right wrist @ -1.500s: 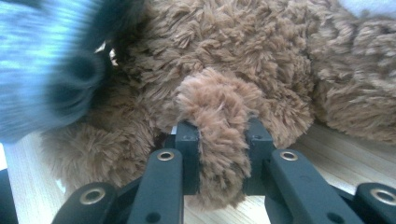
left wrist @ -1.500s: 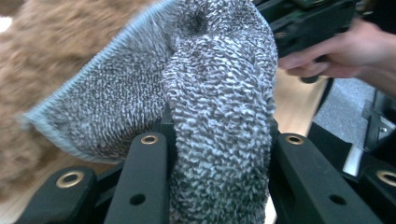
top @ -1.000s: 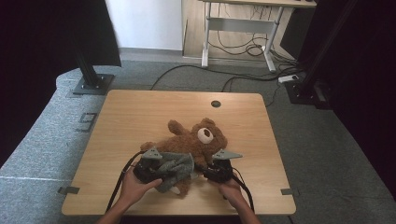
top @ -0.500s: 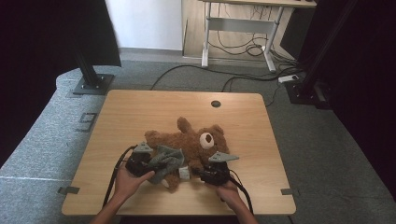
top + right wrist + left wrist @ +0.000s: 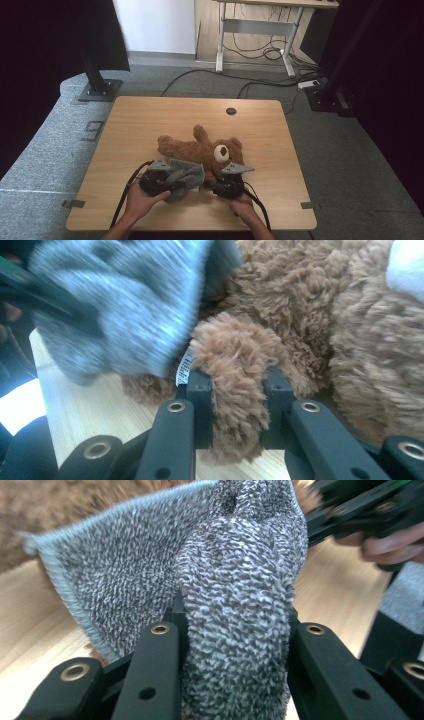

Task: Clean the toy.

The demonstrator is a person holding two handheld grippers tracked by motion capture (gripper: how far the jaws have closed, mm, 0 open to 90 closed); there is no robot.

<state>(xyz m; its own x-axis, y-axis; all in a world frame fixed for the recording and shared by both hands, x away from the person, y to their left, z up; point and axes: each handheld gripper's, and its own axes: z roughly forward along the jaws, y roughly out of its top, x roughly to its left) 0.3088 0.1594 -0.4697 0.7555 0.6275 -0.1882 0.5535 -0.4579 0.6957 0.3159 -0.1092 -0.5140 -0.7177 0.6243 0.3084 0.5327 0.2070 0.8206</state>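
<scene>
Teddy bear (image 5: 200, 150) lies flat on the desk (image 5: 150, 115), just past centre toward the 6 o'clock edge, head with its white muzzle at the 3 o'clock end, one limb sticking up toward 12. Grey knit cloth (image 5: 182, 175) is bunched against the bear's 7 o'clock side, touching it. Left gripper (image 5: 172, 181) clamped on a thick fold of that cloth; the left gripper view shows the fold squeezed between both pads, the rest fanning out above. Right gripper (image 5: 212, 186) clamped on a brown furry limb of the bear, a white label (image 5: 184, 367) just beside the pad. Both hands come in from 6 o'clock, forearms angled inward, left hand (image 5: 142, 197) and right hand (image 5: 242, 204) wrapped round the gripper bodies, grippers pointing at each other roughly level. Cables trail back toward 6.
</scene>
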